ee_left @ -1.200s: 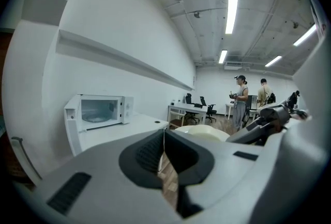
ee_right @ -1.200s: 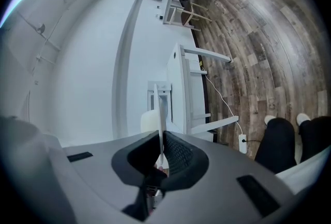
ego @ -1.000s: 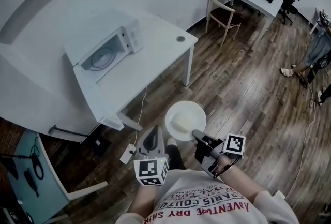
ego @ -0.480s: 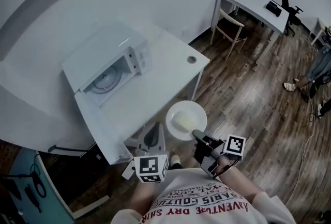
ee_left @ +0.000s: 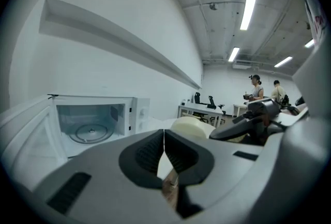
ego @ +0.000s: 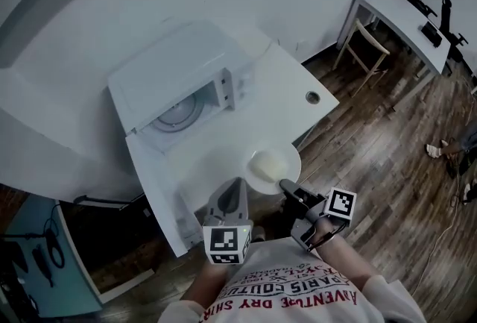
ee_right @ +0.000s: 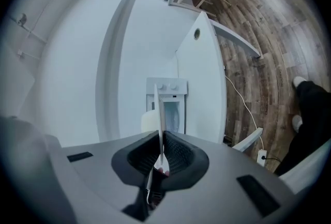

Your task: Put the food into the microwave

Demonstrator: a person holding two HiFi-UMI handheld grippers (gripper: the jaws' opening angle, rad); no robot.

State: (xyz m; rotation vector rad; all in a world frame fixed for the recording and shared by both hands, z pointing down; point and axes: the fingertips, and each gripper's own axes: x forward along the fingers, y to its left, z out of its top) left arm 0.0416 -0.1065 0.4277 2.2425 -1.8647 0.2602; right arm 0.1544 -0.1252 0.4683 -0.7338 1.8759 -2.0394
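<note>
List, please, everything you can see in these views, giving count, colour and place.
microwave: one, white, door open, on the table
table: one, white, against the wall
plate: one, white, at the table's near edge
food: one piece, pale yellow, on the plate
far desk: one, white, top right of the head view
wooden chair: one, light wood, at the far desk
floor: dark wood planks
people: two, far across the room
left gripper: grey, shut, empty, beside the plate
right gripper: grey, shut on the plate's rim
</note>
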